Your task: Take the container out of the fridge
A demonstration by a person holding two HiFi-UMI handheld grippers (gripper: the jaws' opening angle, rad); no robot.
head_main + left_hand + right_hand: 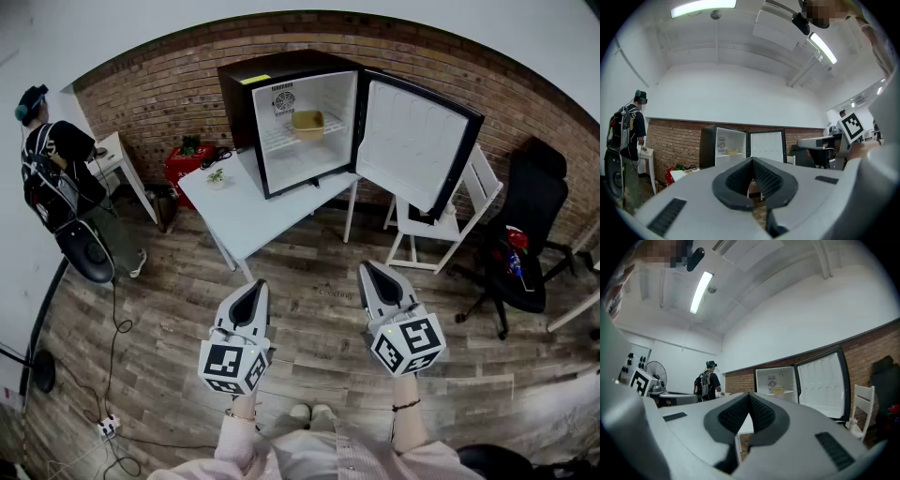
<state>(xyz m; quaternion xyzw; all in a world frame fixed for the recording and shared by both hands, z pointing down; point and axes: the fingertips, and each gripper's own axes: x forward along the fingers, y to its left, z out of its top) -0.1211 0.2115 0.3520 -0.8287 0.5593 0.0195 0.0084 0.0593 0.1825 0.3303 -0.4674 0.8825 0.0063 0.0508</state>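
Observation:
A small black fridge (pixel 246 103) stands on a white table (pixel 239 211) with its door (pixel 412 141) swung wide open to the right. A yellowish container (pixel 307 123) sits on the fridge's wire shelf, and it also shows small in the left gripper view as the container (pixel 732 151) and in the right gripper view as the container (pixel 778 390). My left gripper (pixel 253 292) and right gripper (pixel 372 275) hang side by side well short of the table, both shut and empty, pointing toward the fridge.
A person with a backpack (pixel 52 173) stands at the left by a small white table (pixel 114 155). A white chair (pixel 441 225) sits under the open door, with a black office chair (pixel 525 253) further right. A red case (pixel 187 159) and cables (pixel 117 328) lie on the wooden floor.

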